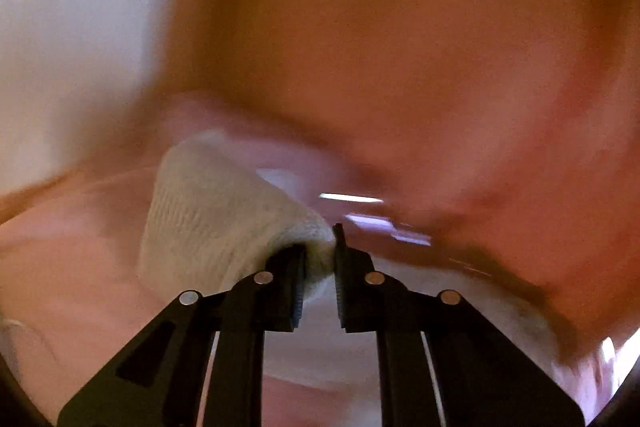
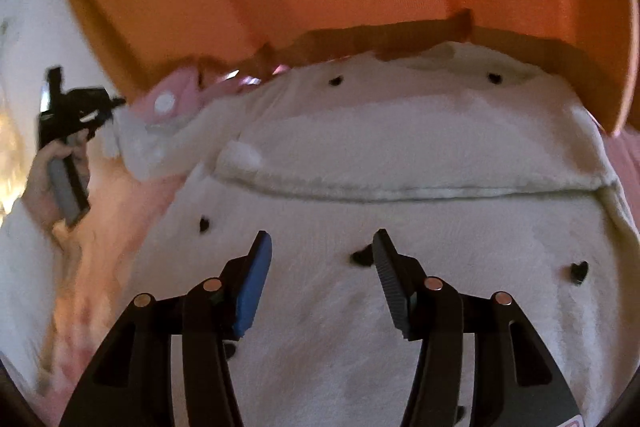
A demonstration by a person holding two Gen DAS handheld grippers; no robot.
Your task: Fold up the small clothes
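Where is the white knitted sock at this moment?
In the left wrist view, the white sock is pinched in the left gripper and hangs left of its fingers.

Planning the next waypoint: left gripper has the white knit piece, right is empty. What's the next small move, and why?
Probably slow the left gripper and bring the white knit piece down onto the white fleece. It is shut on the bunched knit edge, its view is motion-blurred, and the right gripper hangs open over the fleece, free to take the loose end.
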